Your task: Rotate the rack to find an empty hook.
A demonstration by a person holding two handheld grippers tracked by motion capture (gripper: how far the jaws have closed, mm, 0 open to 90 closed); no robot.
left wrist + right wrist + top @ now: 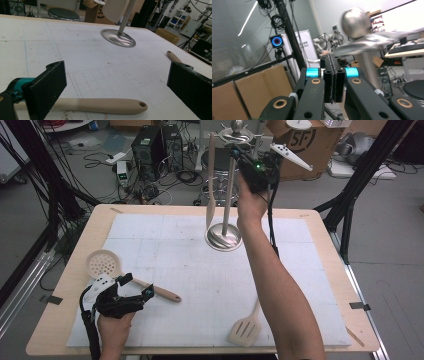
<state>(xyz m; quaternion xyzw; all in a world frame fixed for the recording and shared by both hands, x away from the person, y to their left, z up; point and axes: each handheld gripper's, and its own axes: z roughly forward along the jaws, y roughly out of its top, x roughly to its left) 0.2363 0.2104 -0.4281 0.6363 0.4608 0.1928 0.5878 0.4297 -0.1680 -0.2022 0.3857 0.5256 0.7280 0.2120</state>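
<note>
At the near edge of the bench (60,315), the left tool (134,288) rests low on the white mat, held by the person's left hand (114,330). Its jaws stand wide apart, with nothing pressed between them. The beige handle of the skimmer spoon (102,263) lies across the gap between the jaws, flat on the mat; in the left gripper view the handle (100,105) runs from behind the left jaw toward the right one, its end hole clear of both pads. The skimmer's round, holed bowl lies just beyond the tool, toward the left edge of the bench.

Near the front right, a slotted spatula (245,330) lies flat, partly under the right forearm.

Farther back, mid-bench, stands a metal utensil rack (223,237) with a round base and an upright pole. A beige spatula (211,180) hangs from its top arms.

Farthest, the right tool (235,151) is raised to the rack's top. In the right gripper view its jaws are pressed fully together, empty, just below the rack's ball knob (354,23) and blurred arms.
</note>
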